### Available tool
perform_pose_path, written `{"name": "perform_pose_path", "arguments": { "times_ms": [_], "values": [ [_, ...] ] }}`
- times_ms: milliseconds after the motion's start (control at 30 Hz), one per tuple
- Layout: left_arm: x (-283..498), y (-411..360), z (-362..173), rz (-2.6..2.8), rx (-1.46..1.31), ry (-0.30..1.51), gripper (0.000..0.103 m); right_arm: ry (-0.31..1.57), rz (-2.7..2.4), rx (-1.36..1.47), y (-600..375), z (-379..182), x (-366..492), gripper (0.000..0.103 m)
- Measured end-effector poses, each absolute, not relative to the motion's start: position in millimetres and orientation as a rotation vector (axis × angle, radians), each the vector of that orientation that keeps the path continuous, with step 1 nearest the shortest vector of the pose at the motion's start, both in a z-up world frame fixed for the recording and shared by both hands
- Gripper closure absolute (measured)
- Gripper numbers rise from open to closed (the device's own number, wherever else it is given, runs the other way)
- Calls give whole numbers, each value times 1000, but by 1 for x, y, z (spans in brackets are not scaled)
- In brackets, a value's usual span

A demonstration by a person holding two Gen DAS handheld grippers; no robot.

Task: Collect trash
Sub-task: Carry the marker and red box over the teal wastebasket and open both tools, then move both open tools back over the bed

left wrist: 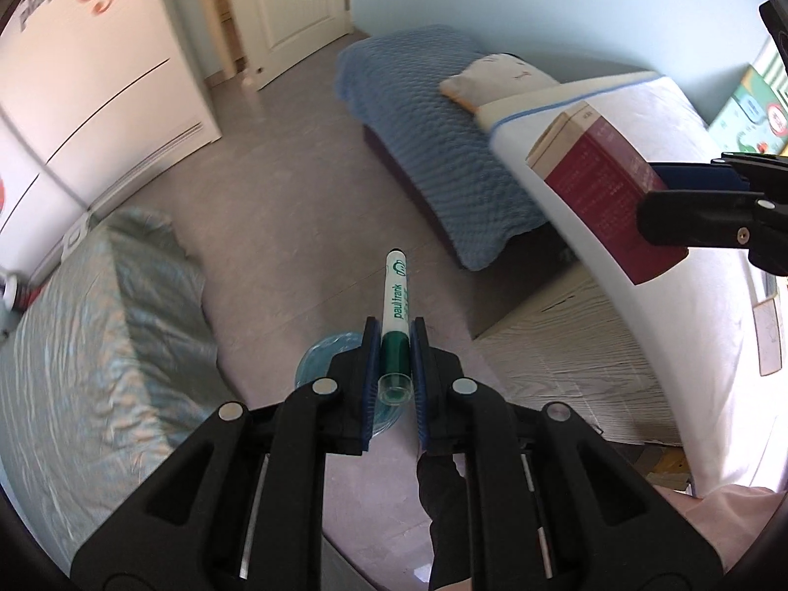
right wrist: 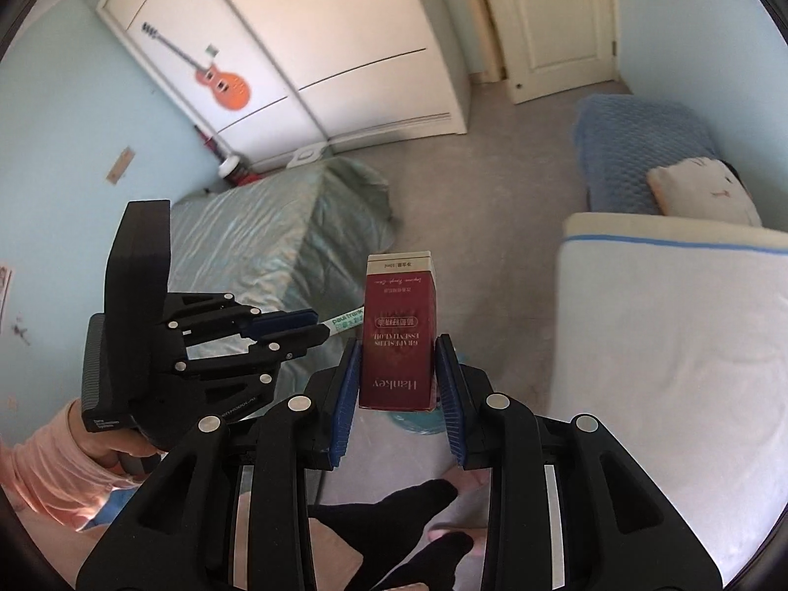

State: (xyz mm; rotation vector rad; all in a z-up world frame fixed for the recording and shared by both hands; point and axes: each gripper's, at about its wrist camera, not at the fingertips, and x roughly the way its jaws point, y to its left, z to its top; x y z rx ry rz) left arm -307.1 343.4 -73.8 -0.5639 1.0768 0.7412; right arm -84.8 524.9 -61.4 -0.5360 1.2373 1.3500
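Two pieces of trash are in hand, one per gripper. The left gripper (left wrist: 394,340) has its blue-padded jaws closed tight on a white marker pen with a green cap (left wrist: 396,310), gripped at the capped end so that the white barrel juts forward past the fingertips. The right gripper (right wrist: 399,369) is clamped on the lower part of a dark red cardboard carton with a cream top (right wrist: 400,330); the pads press both side faces and most of the carton stands out beyond them.

Just below and ahead of both sets of jaws, partly hidden by them, sits a round bin lined with a pale blue plastic bag (left wrist: 320,359); in the right wrist view only a sliver of the liner shows under the carton. Left of the grippers lies a bundle wrapped in shiny grey-green plastic sheet (left wrist: 98,344), to the right a white mattress with a blue stripe (right wrist: 665,344), and farther ahead a blue quilted cover (left wrist: 443,147).

The step in hand looks like carrying both items over the bin. To do it well, centre each tip above the opening before releasing, tilt the pen barrel downward so it falls in rather than bridging the rim, and let go one item at a time.
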Motion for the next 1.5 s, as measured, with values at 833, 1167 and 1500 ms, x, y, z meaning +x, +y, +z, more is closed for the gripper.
{"name": "perform_pose_path", "arguments": {
  "times_ms": [833,1167,1500],
  "values": [
    [-388,363,-97,906,-735,1068,92,1324,1537,-713,605,-99,-155,71],
    [-391,372,-101,955,-739,1077,53,1381,1556,-703,617,-112,-150,47],
    [-407,378,-108,993,-768,1078,23,1352,1491,-596,614,-101,-116,16]
  ]
}}
